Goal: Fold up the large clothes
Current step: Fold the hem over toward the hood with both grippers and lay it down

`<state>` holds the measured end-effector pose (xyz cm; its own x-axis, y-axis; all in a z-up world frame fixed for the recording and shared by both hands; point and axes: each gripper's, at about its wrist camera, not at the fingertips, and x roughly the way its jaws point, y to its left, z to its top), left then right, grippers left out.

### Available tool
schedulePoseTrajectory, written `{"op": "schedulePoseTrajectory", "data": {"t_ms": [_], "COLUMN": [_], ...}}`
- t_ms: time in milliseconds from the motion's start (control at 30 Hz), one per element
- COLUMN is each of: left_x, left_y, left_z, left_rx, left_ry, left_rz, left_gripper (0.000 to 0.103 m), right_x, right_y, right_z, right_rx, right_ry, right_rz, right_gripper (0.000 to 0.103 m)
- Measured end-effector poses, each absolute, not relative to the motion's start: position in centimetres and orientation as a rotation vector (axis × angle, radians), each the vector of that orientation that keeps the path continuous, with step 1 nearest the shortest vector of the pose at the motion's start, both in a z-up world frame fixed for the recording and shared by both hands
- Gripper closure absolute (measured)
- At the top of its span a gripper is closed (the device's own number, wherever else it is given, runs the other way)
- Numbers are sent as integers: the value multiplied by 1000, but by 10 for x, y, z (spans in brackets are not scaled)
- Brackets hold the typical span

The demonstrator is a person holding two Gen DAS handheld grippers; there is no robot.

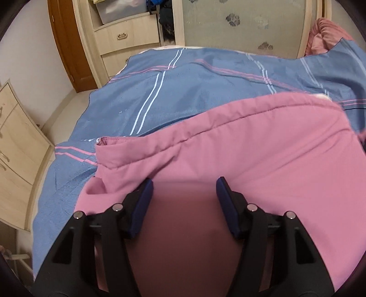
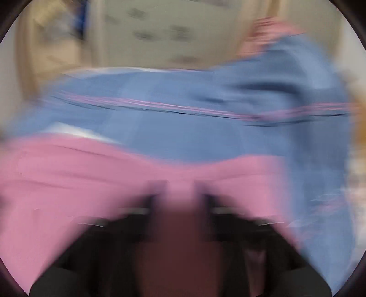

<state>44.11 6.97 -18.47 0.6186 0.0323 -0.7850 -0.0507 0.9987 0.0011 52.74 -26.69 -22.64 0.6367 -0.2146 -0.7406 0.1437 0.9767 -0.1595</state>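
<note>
Shelf unit (image 1: pixel 128 27) at back left: a translucent bin (image 1: pixel 119 10) sits in its open upper shelf, contents unreadable; drawers below are closed. Second drawer chest (image 1: pixel 16 146) at far left, beside the bed.

Pink garment (image 1: pixel 240 146) lies on the blue striped sheet (image 1: pixel 183 91), hemmed edge running across it, bulk nearest the cameras. Pink pillow (image 1: pixel 324 36) at far right by the patterned headboard (image 1: pixel 242 22).

Left gripper (image 1: pixel 184 185): jaws spread wide, pink cloth filling the gap, pads not closed on it.

Right gripper (image 2: pixel 180 189): heavy motion blur; fingers over pink cloth with a narrow gap; cannot tell whether it grips.
</note>
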Motion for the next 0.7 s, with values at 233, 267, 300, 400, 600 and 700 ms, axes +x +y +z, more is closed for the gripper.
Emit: {"op": "schedulePoseTrajectory", "data": {"t_ms": [233,267,300,400,600,700], "left_x": [426,415,398,349,317,329], "left_y": [52,49,47,42,16,12], "left_z": [-173,-163,-150,-121,-141,-167], "left_rx": [-2,3,3,-25,-27,3], "left_ry": [853,809,757,636,705,802], "left_rz": [84,69,47,9,-63,-36], "left_gripper": [45,45,41,30,30,30], "right_x": [478,461,439,379,330,349], "right_y": [-328,-321,-311,-283,-222,-218], "right_z": [-236,-217,-198,-163,-185,-210], "right_rx": [137,112,92,78,-48,-35], "right_ry": [923,847,765,670,738,800], "right_rz": [-148,-133,-108,63,181,152], "right_gripper": [13,20,21,21,21,16]}}
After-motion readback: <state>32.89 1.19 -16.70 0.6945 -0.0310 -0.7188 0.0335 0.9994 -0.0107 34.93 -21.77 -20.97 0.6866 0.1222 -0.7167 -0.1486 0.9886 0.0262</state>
